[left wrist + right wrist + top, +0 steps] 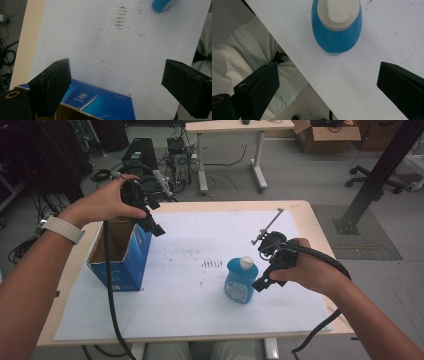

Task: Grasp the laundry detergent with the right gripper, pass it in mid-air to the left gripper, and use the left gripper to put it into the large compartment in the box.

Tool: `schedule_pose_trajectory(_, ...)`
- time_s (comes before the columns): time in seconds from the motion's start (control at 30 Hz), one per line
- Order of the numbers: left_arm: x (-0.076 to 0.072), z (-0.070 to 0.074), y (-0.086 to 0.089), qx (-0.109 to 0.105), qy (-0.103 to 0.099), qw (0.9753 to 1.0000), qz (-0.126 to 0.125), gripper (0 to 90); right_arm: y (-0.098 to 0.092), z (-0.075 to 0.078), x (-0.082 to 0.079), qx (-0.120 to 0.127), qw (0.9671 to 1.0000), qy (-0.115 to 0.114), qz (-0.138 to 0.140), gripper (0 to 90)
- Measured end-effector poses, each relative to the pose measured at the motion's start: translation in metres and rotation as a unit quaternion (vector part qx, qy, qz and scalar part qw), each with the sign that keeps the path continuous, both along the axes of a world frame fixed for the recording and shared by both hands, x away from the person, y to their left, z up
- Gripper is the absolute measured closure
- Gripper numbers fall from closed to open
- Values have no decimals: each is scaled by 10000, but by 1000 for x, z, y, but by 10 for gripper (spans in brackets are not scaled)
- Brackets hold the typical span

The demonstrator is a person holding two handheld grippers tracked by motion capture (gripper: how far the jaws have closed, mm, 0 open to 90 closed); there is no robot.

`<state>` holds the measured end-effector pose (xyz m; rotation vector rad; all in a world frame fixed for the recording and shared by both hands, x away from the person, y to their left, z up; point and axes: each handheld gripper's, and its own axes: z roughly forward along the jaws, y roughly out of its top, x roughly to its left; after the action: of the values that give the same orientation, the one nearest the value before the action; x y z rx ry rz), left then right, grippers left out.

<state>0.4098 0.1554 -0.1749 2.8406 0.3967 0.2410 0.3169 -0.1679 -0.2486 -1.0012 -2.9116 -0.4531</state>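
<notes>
A round blue plastic bottle with a white cap (241, 279) stands on the white paper sheet (190, 285). The right gripper (262, 284) is just beside the bottle, jaws wide apart and holding nothing. The left gripper (156, 229) hangs over the open blue cardboard box (127, 257), well apart from the bottle, jaws wide apart too.

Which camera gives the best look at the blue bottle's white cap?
The right gripper view: the white cap faces the camera, large and sharp, atop the blue bottle. In the high view the cap is small. The left gripper view catches just the bottle's edge.
</notes>
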Motion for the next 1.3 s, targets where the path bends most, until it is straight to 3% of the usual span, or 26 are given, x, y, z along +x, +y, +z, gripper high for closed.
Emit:
schedule_pose_trajectory(0.57, 1, -2, 0, 33, -2, 10000, 26, 93, 0, -21, 3, 165, 9997, -27, -190, 48)
schedule_pose_trajectory(1.3, 3, -7, 4, -3, 31, 10000, 66, 93, 7, -46, 1, 303, 9986, -286, -318, 54)
